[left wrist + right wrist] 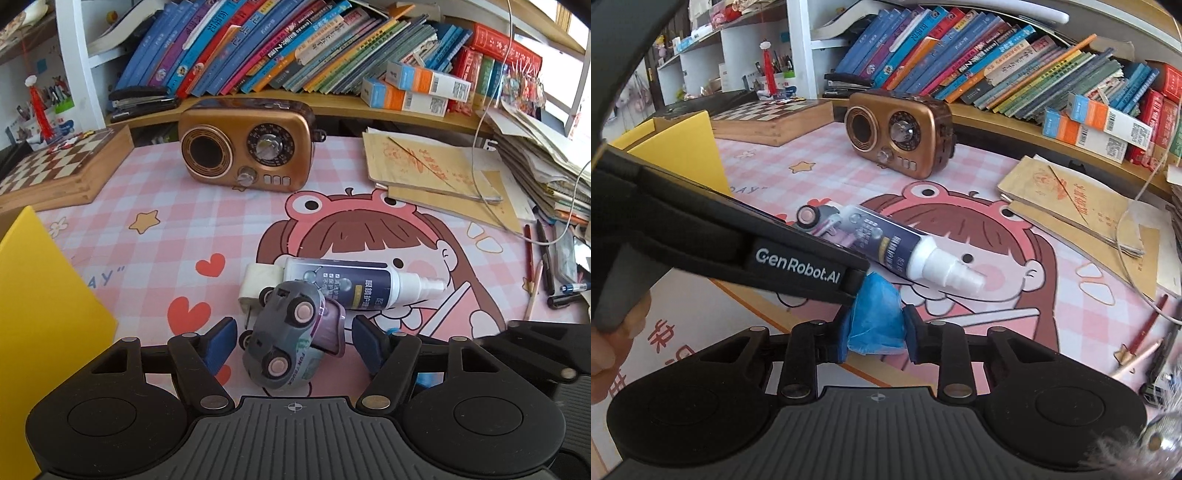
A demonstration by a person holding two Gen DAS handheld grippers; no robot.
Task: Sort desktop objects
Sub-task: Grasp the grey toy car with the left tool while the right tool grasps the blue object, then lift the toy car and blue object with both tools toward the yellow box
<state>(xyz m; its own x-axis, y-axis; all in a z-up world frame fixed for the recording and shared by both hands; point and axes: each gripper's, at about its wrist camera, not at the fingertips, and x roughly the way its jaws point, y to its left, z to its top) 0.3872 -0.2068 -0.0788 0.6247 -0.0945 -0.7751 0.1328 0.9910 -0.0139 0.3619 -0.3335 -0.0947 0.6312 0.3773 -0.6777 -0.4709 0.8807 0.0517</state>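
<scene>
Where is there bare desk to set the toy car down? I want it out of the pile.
Free: the checked mat between the chessboard, retro radio and yellow box. Crowded: around the toy car by the spray bottle, and the right edge with pens and papers.

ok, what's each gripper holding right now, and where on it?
Right gripper: shut on the blue crumpled wad, pinched across its sides. Left gripper: nothing held; its open jaws straddle the overturned toy car without touching it.

Black left gripper (pixel 293 338) with blue-padded fingers (pixel 221 341), silver pivot screws, ribbed grey base at lower frame, white "GenRobot.AI" lettering on black housing, matching right gripper (pixel 874 334)
</scene>
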